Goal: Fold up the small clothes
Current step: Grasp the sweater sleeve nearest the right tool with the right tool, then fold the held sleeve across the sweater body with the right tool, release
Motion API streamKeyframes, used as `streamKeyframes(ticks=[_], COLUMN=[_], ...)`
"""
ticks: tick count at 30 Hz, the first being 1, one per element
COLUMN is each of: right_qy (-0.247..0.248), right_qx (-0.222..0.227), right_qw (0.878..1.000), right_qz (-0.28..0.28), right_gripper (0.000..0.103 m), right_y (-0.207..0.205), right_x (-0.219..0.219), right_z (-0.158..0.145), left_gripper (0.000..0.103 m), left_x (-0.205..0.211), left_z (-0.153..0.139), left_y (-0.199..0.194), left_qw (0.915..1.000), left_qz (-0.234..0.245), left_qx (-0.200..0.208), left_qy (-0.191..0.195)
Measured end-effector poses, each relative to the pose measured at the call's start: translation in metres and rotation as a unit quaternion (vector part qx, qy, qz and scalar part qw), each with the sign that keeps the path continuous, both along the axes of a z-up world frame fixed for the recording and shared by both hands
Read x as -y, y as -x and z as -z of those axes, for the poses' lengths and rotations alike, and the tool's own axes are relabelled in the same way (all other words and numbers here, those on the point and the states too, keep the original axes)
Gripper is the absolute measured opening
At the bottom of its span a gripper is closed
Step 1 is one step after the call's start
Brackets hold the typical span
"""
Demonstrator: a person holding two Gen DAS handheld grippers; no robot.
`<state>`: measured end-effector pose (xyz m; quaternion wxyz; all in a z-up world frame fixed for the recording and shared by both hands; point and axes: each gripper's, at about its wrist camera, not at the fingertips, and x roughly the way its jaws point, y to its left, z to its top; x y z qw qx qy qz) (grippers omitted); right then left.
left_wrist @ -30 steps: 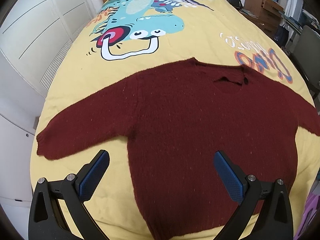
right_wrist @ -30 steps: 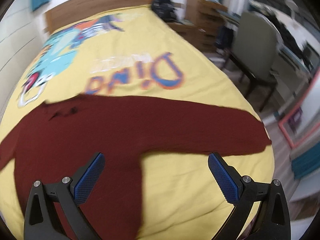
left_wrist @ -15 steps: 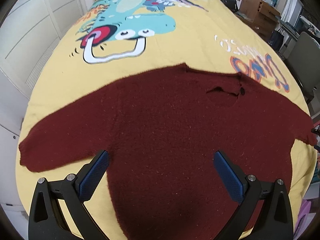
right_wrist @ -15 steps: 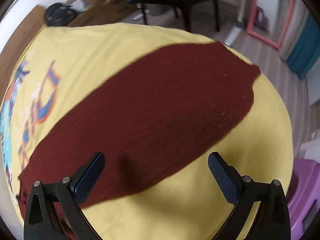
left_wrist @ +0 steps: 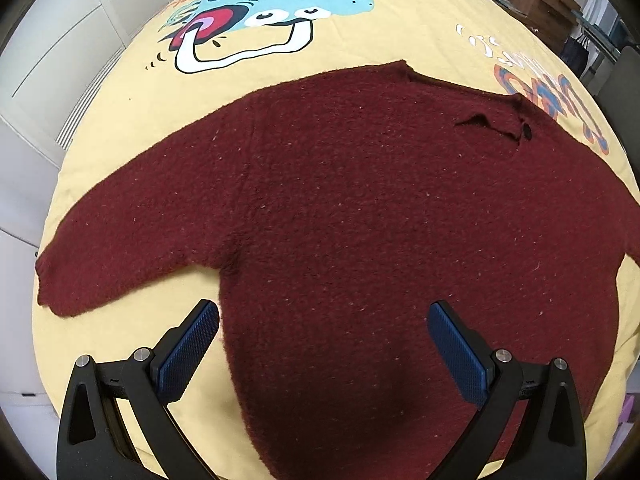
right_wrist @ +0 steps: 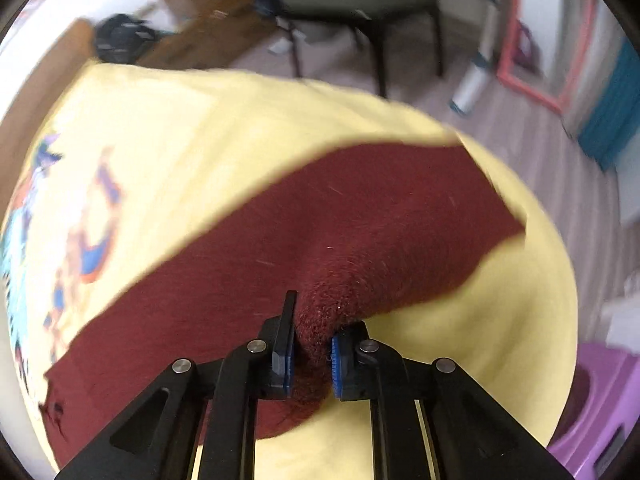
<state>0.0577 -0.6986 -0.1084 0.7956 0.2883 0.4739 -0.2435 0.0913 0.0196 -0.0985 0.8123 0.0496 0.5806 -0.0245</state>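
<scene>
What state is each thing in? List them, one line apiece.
Maroon sweater: spread flat on the bedspread, unfolded.
Left sleeve: stretched out flat, untouched.
Right sleeve: bunched up and pinched at its lower edge.
Left gripper: open, above the sweater's lower body, holding nothing.
Right gripper: jaws just closed, shut on the right sleeve.
Yellow bedspread: laid out smooth under the sweater.

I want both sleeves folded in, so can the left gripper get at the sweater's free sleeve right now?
Probably yes: the left gripper is open above the sweater, and its free sleeve lies flat and uncovered on the bedspread.
</scene>
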Motion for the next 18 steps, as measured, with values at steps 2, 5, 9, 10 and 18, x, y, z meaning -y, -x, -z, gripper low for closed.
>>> streamKeyframes(ticks=[2, 5, 9, 10, 18], right_qy=[0.019, 0.026, 0.019, 0.016, -0.008], right_qx=[0.027, 0.065, 0.105, 0.113, 0.147], right_qw=[0.999, 0.993, 0.979, 0.975, 0.939], right_qz=[-0.039, -0.098, -0.173, -0.189, -0.311], right_gripper=[0.013, 0.013, 0.013, 0.013, 0.013], right_y=[-0.009, -0.023, -0.047, -0.052, -0.098], right_x=[-0.022, -0.066, -0.139, -0.155, -0.300], right_z=[-0.026, -0.064, -0.103, -0.110, -0.148], left_gripper=[0.102, 0.102, 0.102, 0.102, 0.102], left_x=[-0.001, -0.006, -0.010, -0.011, -0.030], left_z=[-0.002, -0.004, -0.009, -0.010, -0.020], left_y=[0.002, 0.001, -0.001, -0.002, -0.005], left_qw=[1.0000, 0.9999, 0.9996, 0.9995, 0.9990], left_qz=[0.003, -0.003, -0.004, -0.003, -0.002], left_qx=[0.009, 0.010, 0.019, 0.021, 0.040], left_qy=[-0.003, 0.013, 0.022, 0.025, 0.019])
